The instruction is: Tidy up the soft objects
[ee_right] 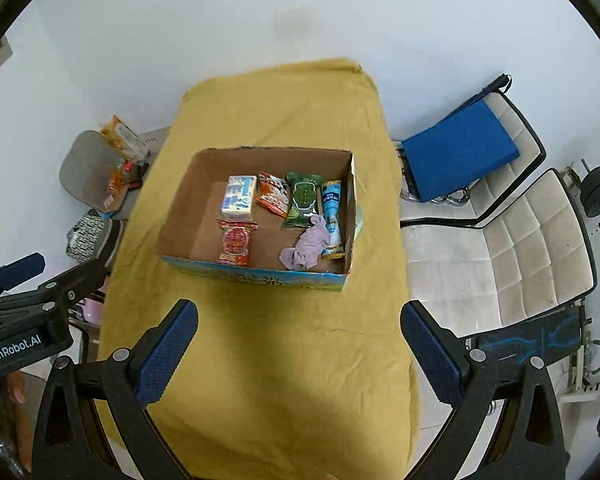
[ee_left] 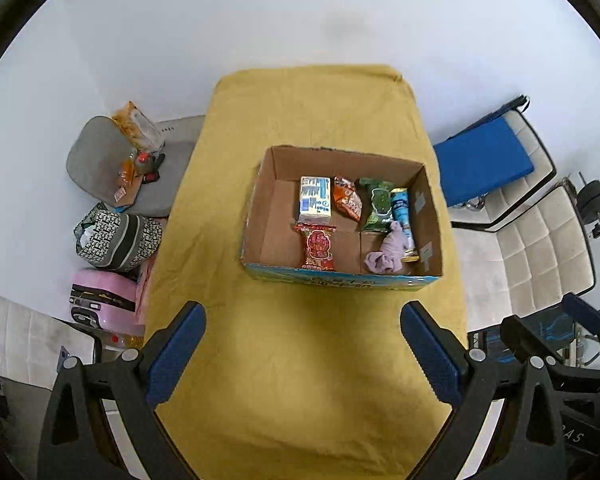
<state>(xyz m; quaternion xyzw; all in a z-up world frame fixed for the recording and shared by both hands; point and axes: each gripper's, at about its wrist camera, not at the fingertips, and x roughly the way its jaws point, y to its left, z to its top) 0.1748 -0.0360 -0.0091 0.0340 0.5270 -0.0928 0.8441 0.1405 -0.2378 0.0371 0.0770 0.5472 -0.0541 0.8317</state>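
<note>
Left wrist view: your left gripper [ee_left: 302, 344] and right gripper [ee_right: 298, 344] both hung wide apart, holding nothing, near the cardboard box [ee_left: 342, 278] where the snack packets [ee_left: 316, 204] sat.

Worktop [ee_left: 300, 380] draped in wrinkled mustard-yellow cloth [ee_right: 260, 360], edge to edge. One open cardboard box [ee_left: 262, 216] sits directly on it, toward the far half.
</note>
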